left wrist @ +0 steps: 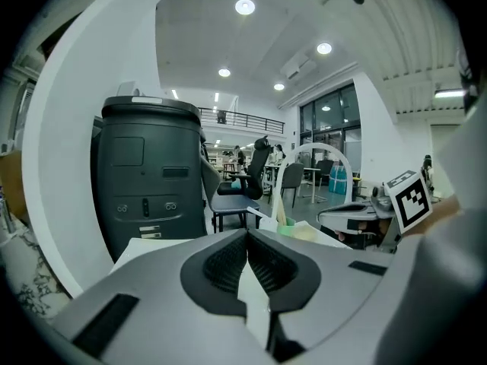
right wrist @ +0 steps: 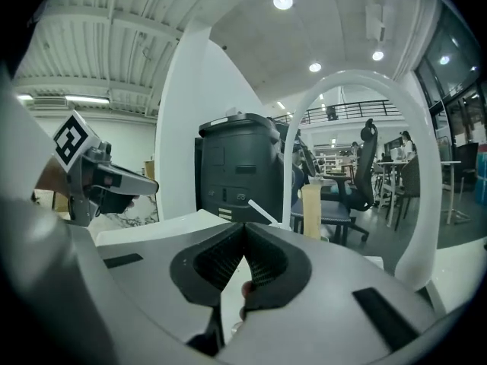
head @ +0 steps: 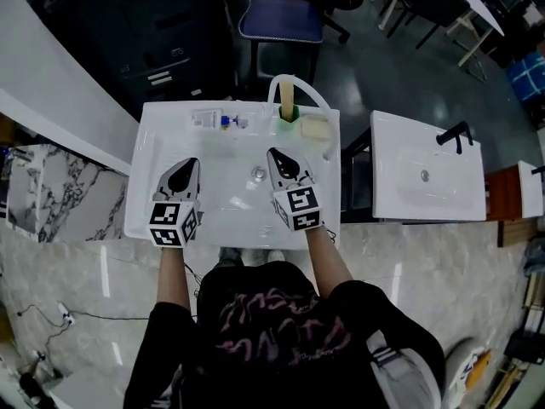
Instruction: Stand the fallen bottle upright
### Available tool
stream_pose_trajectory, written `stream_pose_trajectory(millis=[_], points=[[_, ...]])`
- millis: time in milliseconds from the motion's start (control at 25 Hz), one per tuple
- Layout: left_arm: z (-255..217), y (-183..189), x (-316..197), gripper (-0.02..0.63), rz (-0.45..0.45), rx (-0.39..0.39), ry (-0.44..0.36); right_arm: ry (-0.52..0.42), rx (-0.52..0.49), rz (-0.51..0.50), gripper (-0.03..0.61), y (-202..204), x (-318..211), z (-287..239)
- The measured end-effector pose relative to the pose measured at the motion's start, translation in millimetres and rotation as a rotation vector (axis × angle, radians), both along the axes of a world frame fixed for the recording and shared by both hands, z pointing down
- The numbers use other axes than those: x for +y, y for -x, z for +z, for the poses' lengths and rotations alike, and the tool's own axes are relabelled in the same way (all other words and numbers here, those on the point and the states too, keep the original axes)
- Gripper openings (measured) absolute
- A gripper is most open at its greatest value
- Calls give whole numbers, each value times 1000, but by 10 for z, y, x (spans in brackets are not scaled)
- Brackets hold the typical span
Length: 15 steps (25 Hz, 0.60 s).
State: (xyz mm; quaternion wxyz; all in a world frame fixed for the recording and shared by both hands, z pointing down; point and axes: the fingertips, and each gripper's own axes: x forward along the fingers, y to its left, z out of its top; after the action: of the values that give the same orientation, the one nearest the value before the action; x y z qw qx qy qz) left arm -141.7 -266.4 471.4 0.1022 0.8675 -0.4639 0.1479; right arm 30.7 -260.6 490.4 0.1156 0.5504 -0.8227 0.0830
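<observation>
A small clear bottle (head: 207, 119) with a blue cap lies on its side on the back left ledge of the white sink (head: 149, 169). My left gripper (head: 189, 163) hovers over the basin's left half, short of the bottle, jaws shut and empty. My right gripper (head: 274, 153) hangs over the basin's middle near the drain (head: 258, 173), also shut with nothing in it. In the left gripper view the jaws (left wrist: 247, 233) meet at the tips and hide the bottle. The right gripper view shows its jaws (right wrist: 244, 225) closed too.
A white arched faucet (head: 298, 88) rises at the back ledge beside a green cup (head: 289, 113) and a pale yellow sponge (head: 314, 127). A second sink (head: 426, 177) with a black tap stands to the right. A dark cabinet (head: 162, 49) and an office chair (head: 281, 20) are behind.
</observation>
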Motion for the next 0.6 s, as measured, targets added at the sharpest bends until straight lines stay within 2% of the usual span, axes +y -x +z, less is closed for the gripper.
stream_pose_trajectory(millis=[320, 600], points=[[226, -14, -530, 17, 155, -48, 33, 42, -5, 129, 14, 38, -301, 200], [480, -213, -904, 18, 361, -225, 24, 78, -8, 207, 14, 1, -453, 385]])
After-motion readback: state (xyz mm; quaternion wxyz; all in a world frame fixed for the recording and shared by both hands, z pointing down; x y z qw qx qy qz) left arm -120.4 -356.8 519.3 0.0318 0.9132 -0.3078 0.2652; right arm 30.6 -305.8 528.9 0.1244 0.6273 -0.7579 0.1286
